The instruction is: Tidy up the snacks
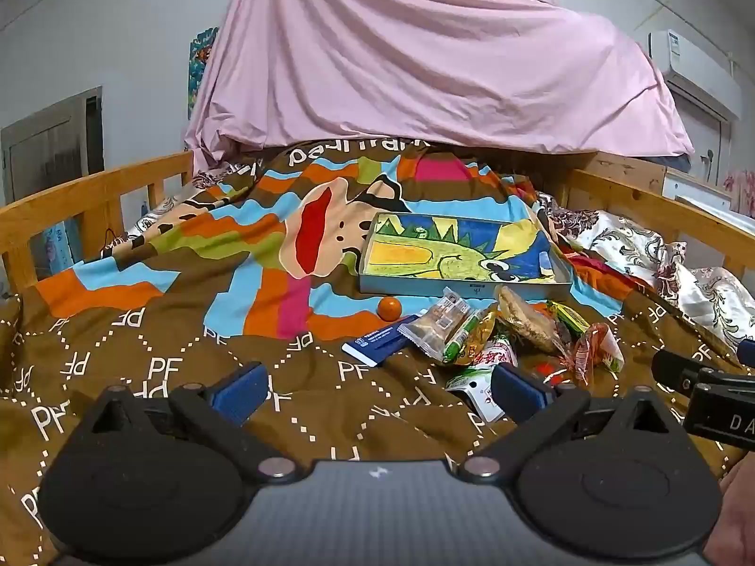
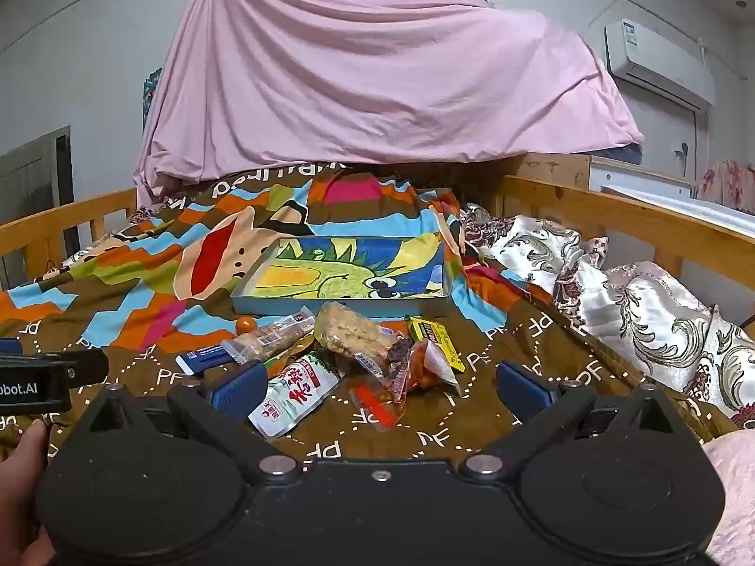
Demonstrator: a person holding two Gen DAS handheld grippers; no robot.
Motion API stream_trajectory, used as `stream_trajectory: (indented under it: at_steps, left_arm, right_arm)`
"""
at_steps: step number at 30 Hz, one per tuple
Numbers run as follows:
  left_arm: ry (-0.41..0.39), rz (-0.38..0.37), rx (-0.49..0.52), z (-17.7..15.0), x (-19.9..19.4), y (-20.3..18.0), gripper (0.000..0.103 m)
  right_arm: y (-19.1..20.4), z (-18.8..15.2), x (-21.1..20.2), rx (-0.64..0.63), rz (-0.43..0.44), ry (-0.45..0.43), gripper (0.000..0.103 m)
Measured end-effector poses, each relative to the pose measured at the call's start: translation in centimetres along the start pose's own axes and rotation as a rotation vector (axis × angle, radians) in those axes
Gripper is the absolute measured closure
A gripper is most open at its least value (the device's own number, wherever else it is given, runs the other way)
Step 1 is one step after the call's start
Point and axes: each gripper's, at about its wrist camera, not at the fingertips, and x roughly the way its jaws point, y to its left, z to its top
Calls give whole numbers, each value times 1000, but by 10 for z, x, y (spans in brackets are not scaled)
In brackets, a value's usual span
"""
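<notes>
A pile of snack packets (image 1: 509, 330) (image 2: 358, 353) lies on the brown quilt, in front of a shallow box lid (image 1: 472, 288) (image 2: 330, 304) with a dinosaur drawing inside. A small orange (image 1: 389, 307) (image 2: 245, 324) and a blue packet (image 1: 377, 339) (image 2: 203, 358) lie at the pile's left. My left gripper (image 1: 377, 389) is open and empty, near and left of the pile. My right gripper (image 2: 377, 387) is open and empty, its fingers astride the pile's near edge over a green and white packet (image 2: 292, 396).
Wooden bed rails (image 1: 94, 198) (image 2: 613, 217) run along both sides. A pink sheet (image 1: 424, 56) drapes over the far end. A crumpled floral cover (image 2: 651, 302) lies along the right rail. Each gripper shows at the edge of the other's view.
</notes>
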Motion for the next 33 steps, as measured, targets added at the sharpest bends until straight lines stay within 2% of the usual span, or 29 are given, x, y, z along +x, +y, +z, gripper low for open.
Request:
stream_trajectory:
  at_steps: [33]
  left_arm:
    - [5,-1,1,-2,2,0,0]
  right_arm:
    - [0,0,1,6,2,6,0]
